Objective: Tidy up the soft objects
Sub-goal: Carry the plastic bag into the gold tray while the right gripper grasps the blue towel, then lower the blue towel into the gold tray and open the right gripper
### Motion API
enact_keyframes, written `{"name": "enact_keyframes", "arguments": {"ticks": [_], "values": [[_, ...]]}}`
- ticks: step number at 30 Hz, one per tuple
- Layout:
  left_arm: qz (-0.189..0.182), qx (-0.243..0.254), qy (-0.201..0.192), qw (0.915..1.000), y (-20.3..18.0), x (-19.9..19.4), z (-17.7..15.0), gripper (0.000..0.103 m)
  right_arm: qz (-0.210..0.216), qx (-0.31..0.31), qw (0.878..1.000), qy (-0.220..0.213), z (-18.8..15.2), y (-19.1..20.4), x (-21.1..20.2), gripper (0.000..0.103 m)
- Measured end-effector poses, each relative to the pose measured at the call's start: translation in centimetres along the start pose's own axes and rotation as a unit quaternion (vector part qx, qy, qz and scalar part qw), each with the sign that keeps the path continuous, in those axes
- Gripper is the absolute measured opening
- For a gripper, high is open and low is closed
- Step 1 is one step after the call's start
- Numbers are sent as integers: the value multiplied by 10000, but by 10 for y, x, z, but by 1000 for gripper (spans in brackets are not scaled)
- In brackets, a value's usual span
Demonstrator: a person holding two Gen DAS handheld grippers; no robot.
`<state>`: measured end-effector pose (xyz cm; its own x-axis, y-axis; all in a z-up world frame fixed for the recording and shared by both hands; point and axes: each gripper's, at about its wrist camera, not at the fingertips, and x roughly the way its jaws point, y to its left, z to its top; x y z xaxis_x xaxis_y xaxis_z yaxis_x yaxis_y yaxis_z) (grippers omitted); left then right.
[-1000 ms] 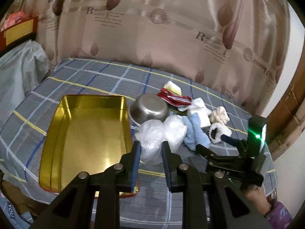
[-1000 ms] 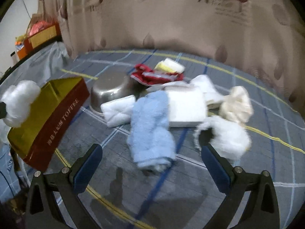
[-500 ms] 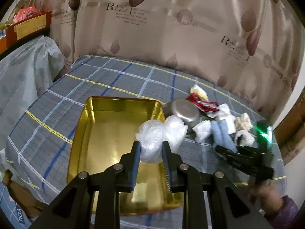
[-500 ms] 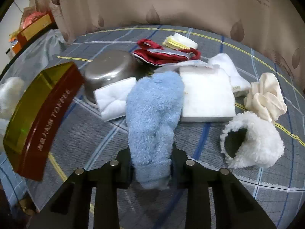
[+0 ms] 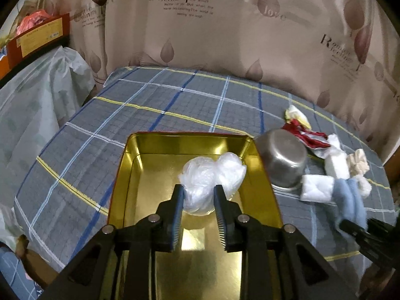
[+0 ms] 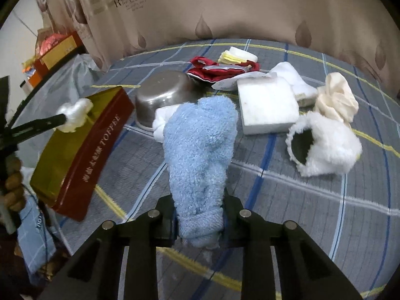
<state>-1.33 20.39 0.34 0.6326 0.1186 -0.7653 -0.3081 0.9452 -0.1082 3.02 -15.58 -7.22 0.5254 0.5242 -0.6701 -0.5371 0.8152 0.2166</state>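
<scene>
My left gripper (image 5: 198, 195) is shut on a crumpled white plastic bag (image 5: 212, 177) and holds it over the inside of the gold toffee tin (image 5: 130, 175). My right gripper (image 6: 200, 221) is shut on a fluffy blue towel (image 6: 200, 150), lifted off the checked cloth; the towel also shows in the left wrist view (image 5: 350, 200). In the right wrist view the tin (image 6: 82, 150) is at the left with the bag (image 6: 75, 115) above it.
An upturned steel bowl (image 6: 162, 95) lies beside the tin. A white foam block (image 6: 267, 102), a fluffy white cuff (image 6: 325, 145), a cream scrunchie (image 6: 335, 97), white folded cloths (image 6: 295, 80) and a red pouch (image 6: 220, 68) lie behind. A curtain backs the table.
My left gripper carried the bag left, from beside the bowl to over the tin. My right gripper closed on the blue towel and raised it.
</scene>
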Motion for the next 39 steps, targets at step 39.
{"name": "enact_keyframes", "arguments": {"ticks": [39], "values": [[1262, -932, -735, 9849, 52, -137, -79, 45, 1235, -1281, 9816, 689, 92, 175, 46, 24]]}}
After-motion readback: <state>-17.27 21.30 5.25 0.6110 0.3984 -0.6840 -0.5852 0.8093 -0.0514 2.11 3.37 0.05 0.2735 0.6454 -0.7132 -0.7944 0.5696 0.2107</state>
